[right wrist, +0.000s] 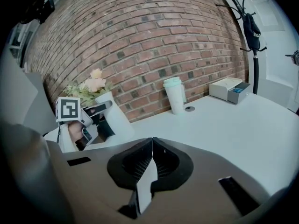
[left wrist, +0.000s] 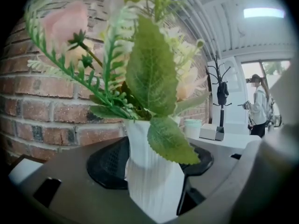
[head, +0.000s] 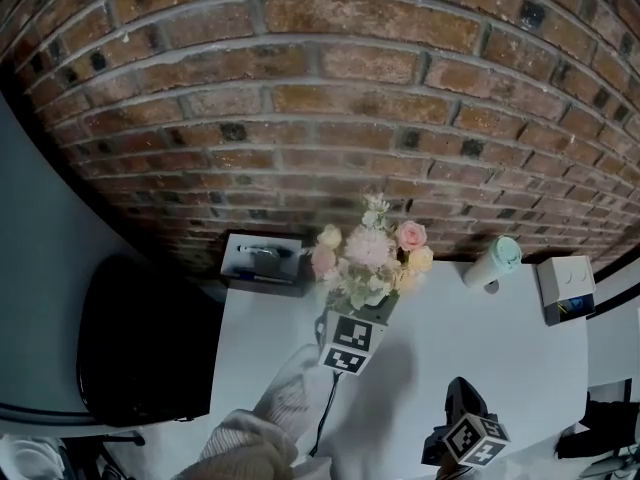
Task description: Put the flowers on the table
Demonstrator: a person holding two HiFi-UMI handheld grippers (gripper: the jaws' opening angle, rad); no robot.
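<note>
My left gripper (left wrist: 152, 169) has its jaws clamped on the ribbed white vase (left wrist: 149, 185), one on each side. The pink and cream flowers (head: 368, 248) rise from the vase. It is at the table's (head: 500, 348) far side, near the brick wall (head: 320, 98); I cannot tell whether its base rests there. My right gripper (right wrist: 151, 146) has its jaws pressed together on nothing, over the table's near side. A pale cup (head: 497, 260) and a box (head: 566, 286) stand well off to the right.

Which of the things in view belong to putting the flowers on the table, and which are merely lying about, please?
Job:
pink and cream flowers in white ribbed vase
left gripper, clamping it
white table

Lying about:
white cup with mint-green lid
white box
dark tray of pens
black chair
right gripper, shut, empty
</note>
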